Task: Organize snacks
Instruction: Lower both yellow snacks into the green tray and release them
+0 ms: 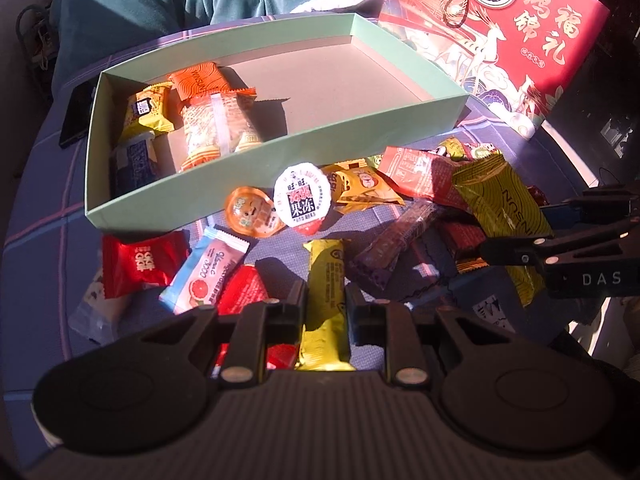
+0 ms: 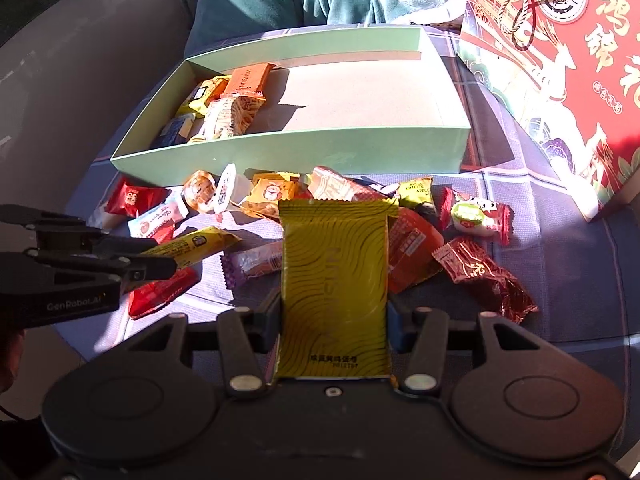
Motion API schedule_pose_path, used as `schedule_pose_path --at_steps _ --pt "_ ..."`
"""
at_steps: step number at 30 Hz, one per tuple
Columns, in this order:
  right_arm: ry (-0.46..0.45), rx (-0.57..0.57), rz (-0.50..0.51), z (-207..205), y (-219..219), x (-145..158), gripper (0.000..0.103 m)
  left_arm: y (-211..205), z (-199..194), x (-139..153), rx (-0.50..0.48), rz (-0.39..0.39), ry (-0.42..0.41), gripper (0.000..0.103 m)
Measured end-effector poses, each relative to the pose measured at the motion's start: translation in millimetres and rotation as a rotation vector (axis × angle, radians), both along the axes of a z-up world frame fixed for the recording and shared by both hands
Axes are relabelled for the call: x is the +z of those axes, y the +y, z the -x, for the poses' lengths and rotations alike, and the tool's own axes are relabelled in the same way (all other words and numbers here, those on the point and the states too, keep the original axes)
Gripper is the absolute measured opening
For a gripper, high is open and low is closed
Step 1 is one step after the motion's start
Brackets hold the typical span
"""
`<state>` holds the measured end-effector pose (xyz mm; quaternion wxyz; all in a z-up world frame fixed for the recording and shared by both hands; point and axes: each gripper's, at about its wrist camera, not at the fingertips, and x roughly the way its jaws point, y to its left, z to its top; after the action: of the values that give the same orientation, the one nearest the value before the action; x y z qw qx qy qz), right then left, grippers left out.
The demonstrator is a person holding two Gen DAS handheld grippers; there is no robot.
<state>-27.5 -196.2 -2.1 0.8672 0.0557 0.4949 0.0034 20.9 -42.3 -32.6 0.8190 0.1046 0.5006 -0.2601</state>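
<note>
A pale green box (image 1: 260,152) (image 2: 304,148) lies on the table with several snacks piled at its left end. A heap of loose snacks lies in front of it. My left gripper (image 1: 325,308) is shut on a narrow yellow bar (image 1: 325,280), which also shows in the right wrist view (image 2: 192,244). My right gripper (image 2: 335,312) is shut on a large yellow-green packet (image 2: 335,280), held above the heap; this packet and the right gripper show at the right of the left wrist view (image 1: 504,208).
A red gift box (image 1: 532,36) (image 2: 560,80) stands at the back right. Two jelly cups (image 1: 304,196), red packets (image 1: 140,262) (image 2: 480,276) and a pink-and-blue packet (image 1: 208,272) lie on the purple checked cloth (image 2: 540,320). A person in green sits behind the box.
</note>
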Motion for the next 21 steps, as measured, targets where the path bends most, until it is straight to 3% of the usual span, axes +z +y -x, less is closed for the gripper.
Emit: schedule_pose_path --at_steps 4,9,12,13,15,21 --pt "0.009 0.000 -0.008 0 1 -5 0.050 -6 -6 -22 -0.015 0.003 0.099 0.021" --pt "0.019 -0.015 -0.027 1 -5 -11 0.050 -20 -11 -35 -0.033 -0.072 0.121 0.028" --pt "0.023 -0.020 -0.037 2 -9 -14 0.050 -29 -11 -35 -0.056 -0.100 0.137 0.039" --pt "0.024 -0.021 -0.040 2 -10 -15 0.050 -32 -9 -35 -0.063 -0.118 0.131 0.038" --pt "0.019 -0.025 -0.052 3 -12 -16 0.050 -39 -5 -33 -0.061 -0.172 0.084 0.020" --pt "-0.022 -0.023 -0.080 -2 -21 0 0.050 -25 -6 -2 -0.029 -0.087 0.071 0.020"
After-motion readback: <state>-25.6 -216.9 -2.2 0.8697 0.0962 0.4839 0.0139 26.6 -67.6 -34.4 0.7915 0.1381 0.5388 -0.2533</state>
